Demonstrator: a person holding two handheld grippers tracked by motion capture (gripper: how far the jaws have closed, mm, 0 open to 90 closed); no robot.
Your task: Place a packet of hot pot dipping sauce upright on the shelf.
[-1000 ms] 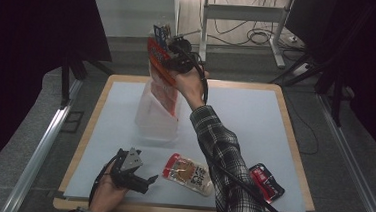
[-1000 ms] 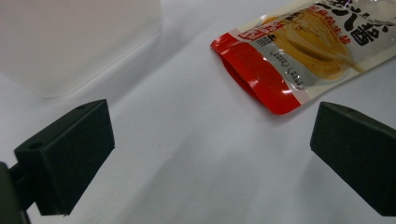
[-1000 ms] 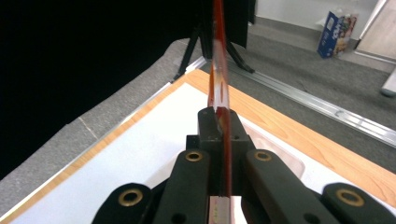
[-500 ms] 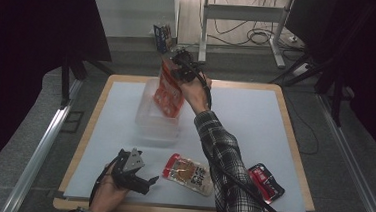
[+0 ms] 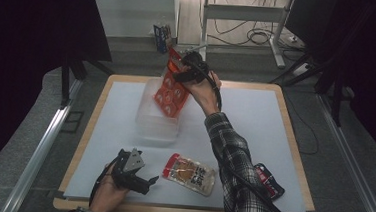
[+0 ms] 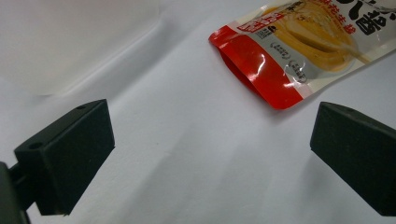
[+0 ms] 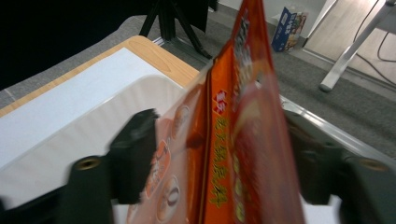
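Right gripper [image 5: 178,71]: far side of the table, jaws just opening, the orange packet [image 5: 172,92] between them; pads apparently clear of it.
Orange packet: upright, long axis near vertical, lower end dipping into the clear bin [image 5: 156,119] directly below the gripper.
Coming move, as a judgement: the packet only needs to fall straight down into the bin.
Left gripper [image 5: 143,180]: jaws spread, empty, resting near-left on the table [image 5: 255,115].
Noodle packet [image 6: 303,51]: flat, just right of the left gripper, which is the nearer hand.
Dark packet [image 5: 268,181]: near right.
Writing: Chinese characters on both packets, not legible enough to name a brand.
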